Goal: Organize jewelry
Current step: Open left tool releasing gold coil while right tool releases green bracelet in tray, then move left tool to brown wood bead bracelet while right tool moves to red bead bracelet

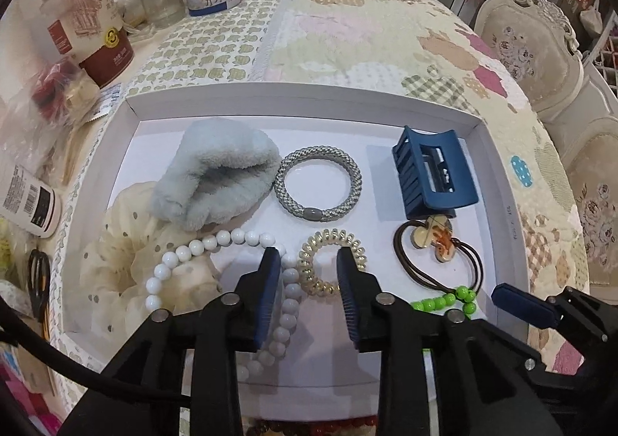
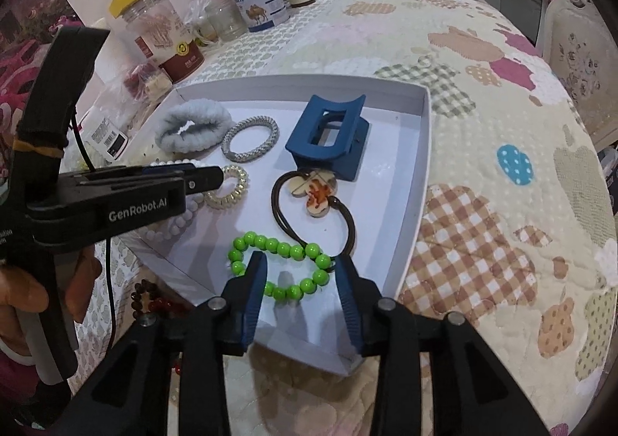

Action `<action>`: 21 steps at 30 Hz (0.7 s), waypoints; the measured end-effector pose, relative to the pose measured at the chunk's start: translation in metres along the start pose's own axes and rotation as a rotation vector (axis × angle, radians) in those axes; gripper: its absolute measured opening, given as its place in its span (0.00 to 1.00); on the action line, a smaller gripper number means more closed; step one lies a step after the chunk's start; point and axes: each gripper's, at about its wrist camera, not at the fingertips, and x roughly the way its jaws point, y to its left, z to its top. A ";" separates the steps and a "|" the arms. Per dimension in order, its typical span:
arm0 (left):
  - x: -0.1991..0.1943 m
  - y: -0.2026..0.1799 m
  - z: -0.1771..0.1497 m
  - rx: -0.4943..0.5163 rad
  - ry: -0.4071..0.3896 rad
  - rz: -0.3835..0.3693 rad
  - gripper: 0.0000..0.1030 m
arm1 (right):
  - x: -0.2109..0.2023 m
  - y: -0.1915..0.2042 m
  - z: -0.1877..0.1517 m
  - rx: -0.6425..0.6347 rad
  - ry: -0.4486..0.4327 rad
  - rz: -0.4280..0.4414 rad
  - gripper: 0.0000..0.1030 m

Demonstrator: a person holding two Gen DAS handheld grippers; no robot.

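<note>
I find every piece lying in the tray (image 1: 301, 103) on the table (image 1: 386, 34). Along its far edge, left to right, lie the fluffy scrunchie (image 1: 216, 169), the braided hair tie (image 1: 318, 183) and the claw clip (image 1: 430, 171). Nearer the front edge lie the pearl bracelet (image 1: 287, 304) at left, the coil hair tie (image 1: 332, 262) centrally, and the charm hair tie (image 1: 440, 254) with the bead bracelet (image 2: 282, 262) toward the right corner.

Dark red beads (image 1: 309, 427) cut off at bottom edge; white bead bracelet (image 1: 216, 242) partly behind left fingers (image 1: 270, 281); jar labels (image 1: 96, 22) too blurred to read.
</note>
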 end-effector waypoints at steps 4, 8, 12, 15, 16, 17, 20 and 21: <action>-0.015 -0.001 -0.004 0.011 -0.026 0.006 0.23 | -0.014 0.002 0.000 0.013 -0.038 -0.004 0.40; -0.034 0.003 -0.010 0.012 -0.059 0.010 0.23 | -0.028 0.007 -0.001 0.013 -0.065 -0.013 0.45; -0.054 0.011 -0.020 0.007 -0.088 0.014 0.25 | -0.043 0.016 -0.006 0.009 -0.093 -0.018 0.47; -0.071 0.017 -0.030 0.006 -0.109 0.023 0.25 | -0.053 0.023 -0.011 0.004 -0.107 -0.019 0.48; -0.075 0.019 -0.034 0.007 -0.116 0.029 0.26 | -0.056 0.026 -0.013 0.002 -0.112 -0.019 0.49; -0.080 0.021 -0.037 0.008 -0.122 0.032 0.26 | -0.059 0.029 -0.015 -0.001 -0.116 -0.020 0.49; -0.093 0.026 -0.049 0.006 -0.136 0.041 0.26 | -0.066 0.039 -0.021 -0.010 -0.129 -0.022 0.50; -0.097 0.029 -0.053 0.004 -0.140 0.043 0.26 | -0.069 0.043 -0.023 -0.015 -0.132 -0.023 0.51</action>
